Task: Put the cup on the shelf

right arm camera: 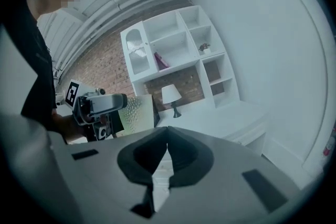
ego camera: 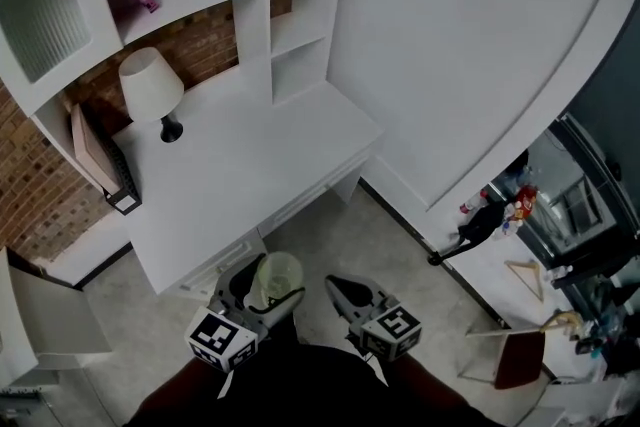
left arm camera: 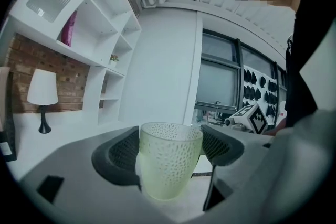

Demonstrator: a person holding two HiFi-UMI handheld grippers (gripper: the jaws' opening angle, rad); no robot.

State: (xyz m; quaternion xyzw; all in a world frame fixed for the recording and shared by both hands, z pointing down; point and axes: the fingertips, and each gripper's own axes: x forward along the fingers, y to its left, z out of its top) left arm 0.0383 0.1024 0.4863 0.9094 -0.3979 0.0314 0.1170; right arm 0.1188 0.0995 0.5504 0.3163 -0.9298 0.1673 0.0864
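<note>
The left hand-held gripper [ego camera: 262, 290] clamped the pale green cup [ego camera: 278, 275] upright, held off the surface [ego camera: 250, 165], just beyond its front edge. The right hand-held gripper [right arm camera: 165, 152] hung alongside, jaws together, empty.

The left gripper [left arm camera: 171, 151] has its jaws pressed against a pale green dimpled cup [left arm camera: 169, 165], which stands upright between them. Left of the cup and farther off, a white lamp [left arm camera: 42, 93] stands on a desk [left arm camera: 63, 126]. Above the lamp, a white shelf unit [left arm camera: 100, 34] holds something pink [left arm camera: 68, 29], perhaps a bag. Right of the cup shows a marker cube [left arm camera: 257, 118].
</note>
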